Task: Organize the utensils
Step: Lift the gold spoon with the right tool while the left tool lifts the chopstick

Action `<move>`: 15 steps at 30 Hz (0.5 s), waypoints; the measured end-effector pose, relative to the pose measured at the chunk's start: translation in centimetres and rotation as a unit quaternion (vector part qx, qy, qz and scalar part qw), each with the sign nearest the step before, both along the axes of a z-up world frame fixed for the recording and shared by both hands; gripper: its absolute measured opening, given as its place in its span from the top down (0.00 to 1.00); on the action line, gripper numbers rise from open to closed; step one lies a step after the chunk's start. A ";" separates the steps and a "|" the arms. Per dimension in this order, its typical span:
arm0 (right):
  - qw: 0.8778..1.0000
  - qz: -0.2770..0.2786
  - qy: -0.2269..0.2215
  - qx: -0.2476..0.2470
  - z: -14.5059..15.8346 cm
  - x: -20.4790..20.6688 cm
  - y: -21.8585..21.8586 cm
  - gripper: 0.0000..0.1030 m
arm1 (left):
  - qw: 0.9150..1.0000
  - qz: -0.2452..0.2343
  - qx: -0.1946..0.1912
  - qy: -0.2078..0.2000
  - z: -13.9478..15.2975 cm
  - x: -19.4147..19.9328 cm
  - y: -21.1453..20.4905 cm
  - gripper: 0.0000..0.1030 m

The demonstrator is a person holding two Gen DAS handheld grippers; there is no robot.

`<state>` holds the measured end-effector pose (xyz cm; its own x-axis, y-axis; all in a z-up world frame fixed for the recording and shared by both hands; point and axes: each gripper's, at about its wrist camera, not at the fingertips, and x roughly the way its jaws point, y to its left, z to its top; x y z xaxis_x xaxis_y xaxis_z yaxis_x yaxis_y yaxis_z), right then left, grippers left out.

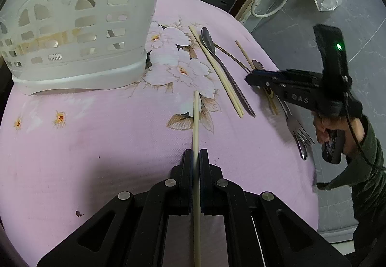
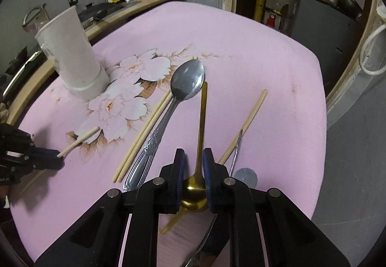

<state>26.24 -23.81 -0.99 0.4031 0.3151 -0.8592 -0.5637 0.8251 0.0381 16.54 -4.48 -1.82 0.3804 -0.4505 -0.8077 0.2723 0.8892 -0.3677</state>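
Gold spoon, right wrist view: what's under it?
A single chopstick crosses beneath the gold spoon, showing on both sides; the crossing itself and the pink tablecloth there are covered.

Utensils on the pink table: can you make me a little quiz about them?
1. True or false: the left gripper holds a fork.
2. Pick one: what lies between the right gripper's jaws? A) silver spoon B) gold spoon C) cup
3. Fill in: the white basket stands on a ___ cloth.

Key: 1 false, it holds a chopstick. 2 B. 3 pink.
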 end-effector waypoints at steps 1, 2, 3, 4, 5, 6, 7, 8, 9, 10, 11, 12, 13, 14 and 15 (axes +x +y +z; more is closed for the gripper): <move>1.000 -0.002 0.003 -0.004 -0.1 0.3 0.2 0.87 | 1.000 0.001 -0.002 0.002 0.0 0.0 0.0 0.97; 1.000 -0.001 0.007 -0.010 -0.2 0.9 0.7 0.87 | 1.000 0.002 -0.005 0.005 0.0 0.1 0.1 0.97; 1.000 0.001 0.010 -0.014 -0.1 1.4 0.9 0.87 | 1.000 0.003 -0.008 0.006 0.0 0.1 0.2 0.97; 1.000 0.002 0.013 -0.015 -0.1 1.9 1.0 0.87 | 1.000 0.004 -0.011 0.008 0.0 0.1 0.3 0.97; 1.000 0.002 0.021 -0.012 -0.1 2.6 1.1 0.87 | 1.000 0.004 -0.013 0.009 0.0 0.1 0.3 0.97; 1.000 0.001 0.028 -0.009 -0.2 3.3 1.1 0.87 | 1.000 0.004 -0.014 0.010 0.0 0.2 0.4 0.97; 0.999 -0.001 0.039 -0.002 -0.2 4.1 1.0 0.87 | 1.000 0.003 -0.015 0.011 0.0 0.2 0.4 0.97; 0.999 -0.002 0.050 0.004 -0.3 4.8 1.0 0.87 | 1.000 0.001 -0.014 0.012 0.0 0.2 0.3 0.97; 0.999 -0.003 0.054 0.006 -0.4 5.1 1.0 0.88 | 1.000 -0.001 -0.013 0.012 0.1 0.2 0.3 0.97; 0.998 -0.005 0.059 0.008 -0.5 5.6 1.0 0.88 | 1.000 -0.006 -0.009 0.012 0.1 0.3 0.2 0.97; 0.998 -0.005 0.060 0.008 -0.6 5.7 1.1 0.88 | 1.000 -0.011 -0.005 0.011 0.1 0.3 0.1 0.97; 0.998 -0.004 0.058 0.008 -0.6 5.7 1.2 0.90 | 1.000 -0.020 0.003 0.010 0.2 0.3 -0.1 0.97; 0.999 0.000 0.052 0.004 -0.6 5.5 1.4 0.92 | 0.999 -0.031 0.013 0.009 0.3 0.4 -0.4 0.97; 0.999 0.001 0.047 0.002 -0.6 5.3 1.5 0.93 | 0.999 -0.038 0.020 0.009 0.3 0.5 -0.7 0.97; 0.999 0.001 0.044 0.002 -0.5 5.1 1.5 0.95 | 0.999 -0.045 0.028 0.010 0.3 0.6 -1.0 0.97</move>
